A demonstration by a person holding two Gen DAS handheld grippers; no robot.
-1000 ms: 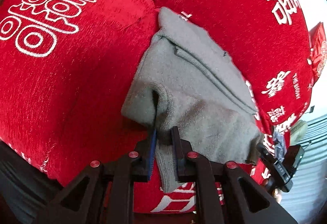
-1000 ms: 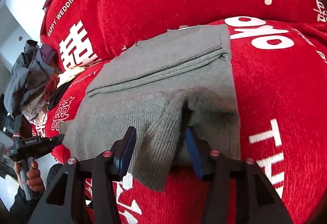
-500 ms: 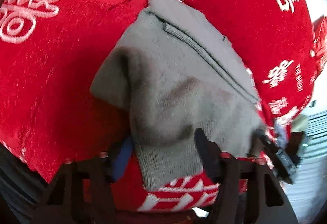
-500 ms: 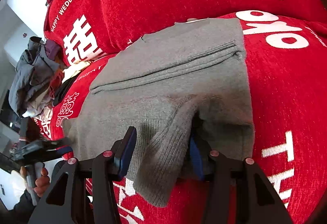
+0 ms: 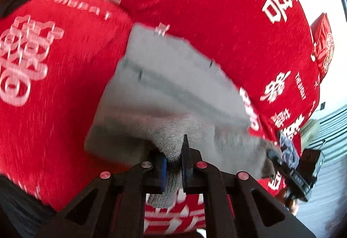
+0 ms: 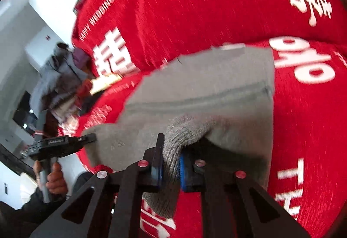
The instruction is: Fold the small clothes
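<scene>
On the red cover (image 5: 195, 10) printed with white characters we list one grey knitted garment (image 5: 173, 90), partly folded, its seamed band running across the middle of the cloth. At the garment's near edge, our left tongs (image 5: 174, 162) are pinched tight on a ribbed fold of the knit, which bunches up between the blue-lined pads. At the same near edge, further along, our right tongs (image 6: 170, 166) are closing on a second ribbed bunch, with the knit pressed between the pads and a flap hanging below them. Beyond the garment's far edge, the red cover swells into a rounded hump. Off the garment's left end, in the right wrist view, we note a heap of mixed clothes (image 6: 60, 81) and a hand (image 6: 54, 179) gripping the left tool's handle.
</scene>
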